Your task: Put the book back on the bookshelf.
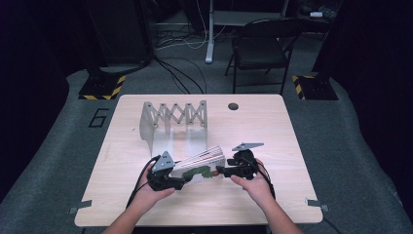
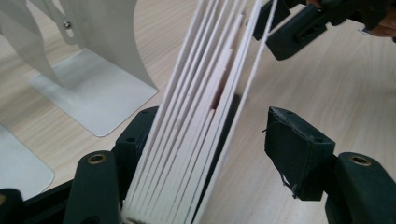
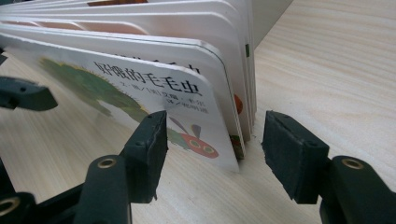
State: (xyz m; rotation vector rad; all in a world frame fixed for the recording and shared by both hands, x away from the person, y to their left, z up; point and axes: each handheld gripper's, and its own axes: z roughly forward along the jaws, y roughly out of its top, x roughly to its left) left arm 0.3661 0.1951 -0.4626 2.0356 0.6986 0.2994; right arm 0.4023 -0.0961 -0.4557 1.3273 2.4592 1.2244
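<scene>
White board book (image 1: 200, 163), pages fanned, on edge at the table's near middle

Dark room, grey carpet (image 1: 58, 146) lit at the centre, light wooden table (image 1: 272, 126), black folding chair (image 1: 260, 48) set behind it, hazard-striped stand bases (image 1: 100, 87), cables (image 1: 180, 73) trailed across the floor.

book (image 1: 202, 163) on table (image 1: 146, 204) | left tongs (image 1: 182, 183), right tongs (image 1: 220, 171) at its ends | grip unclear

The thick white cardboard picture book (image 3: 154, 88) looks glossy, the pale wooden bench (image 1: 272, 126) matt-grained, the white sheet-metal folding rack (image 1: 173, 117) smooth.
</scene>
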